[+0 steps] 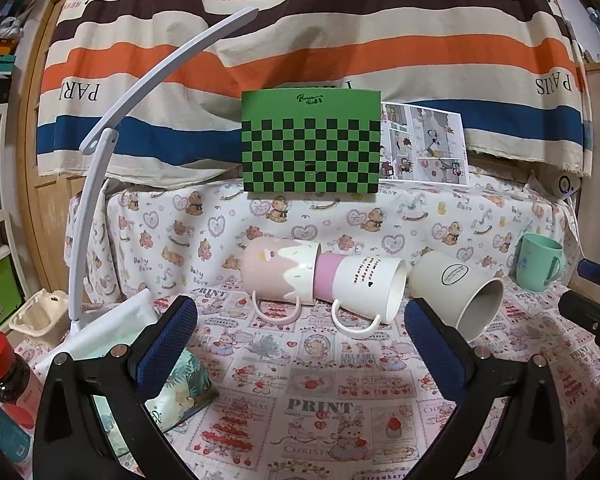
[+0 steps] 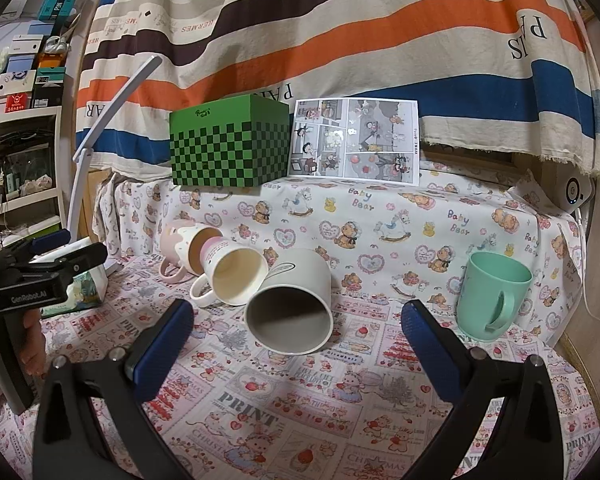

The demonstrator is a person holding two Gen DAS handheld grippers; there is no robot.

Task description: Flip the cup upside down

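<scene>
Three mugs lie on their sides on the printed cloth. A pink-and-cream mug (image 1: pixel 278 272) (image 2: pixel 178 246) has a white-and-pink mug (image 1: pixel 366 284) (image 2: pixel 232 272) poking into its mouth. A grey-white mug (image 1: pixel 456 292) (image 2: pixel 292 300) lies to their right, mouth toward me. A mint green cup (image 1: pixel 538 266) (image 2: pixel 492 294) stands upright at the right. My left gripper (image 1: pixel 300 320) is open and empty, in front of the lying mugs. My right gripper (image 2: pixel 296 320) is open and empty, with the grey-white mug just beyond and between its fingers.
A green checkered box (image 1: pixel 311 148) (image 2: pixel 228 148) and a comic sheet (image 2: pixel 356 140) stand on the raised ledge behind. A white lamp arm (image 1: pixel 100 184) rises at the left. A red-capped bottle (image 1: pixel 4 376), a tissue pack (image 1: pixel 180 392) and an egg tray (image 1: pixel 36 316) sit at the left.
</scene>
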